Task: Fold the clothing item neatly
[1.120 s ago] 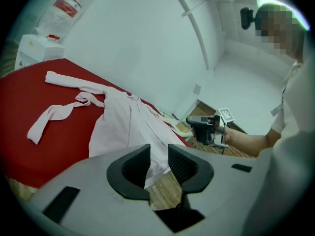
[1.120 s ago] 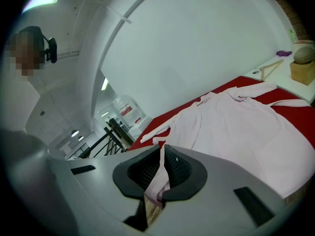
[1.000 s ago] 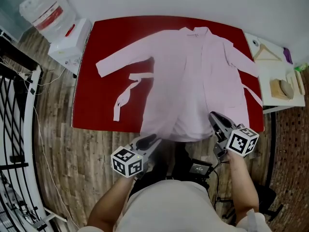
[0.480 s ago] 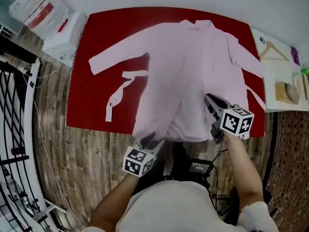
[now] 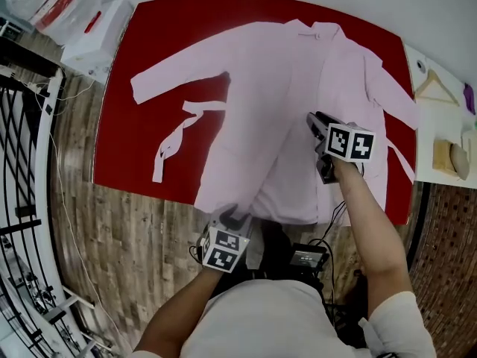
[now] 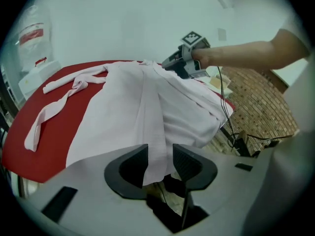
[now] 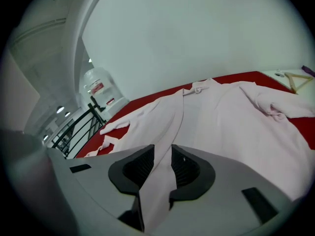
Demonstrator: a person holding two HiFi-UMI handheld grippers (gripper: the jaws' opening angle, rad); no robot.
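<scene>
The pale pink robe (image 5: 287, 103) lies spread flat on the red table (image 5: 138, 151), collar at 12 o'clock and hem (image 5: 287, 209) hanging over the near edge at 6 o'clock. 1 sleeve (image 5: 175, 77) reaches toward 10 o'clock, and its belt (image 5: 181, 130) trails loose at 9 o'clock.

The left gripper (image 6: 158, 162) sits at the hem. Its jaws have just been opening and now stand apart, with a fold of hem hanging loosely between them, not pinched. The right gripper (image 7: 162, 167) hovers over the robe's right front panel. Its jaws have also just been opening, and a strip of the front edge runs through the gap, released rather than clamped.

The cloth looks thin, light and limp. It should drape and wrinkle easily, hold no shape of its own, and likely slide over the table when dragged. A good hold is probably on doubled edges: the hem corners, the front placket or the shoulder seams, taking 2 points at once so the panel lifts flat. The loose belt may snag or drag along.
</scene>
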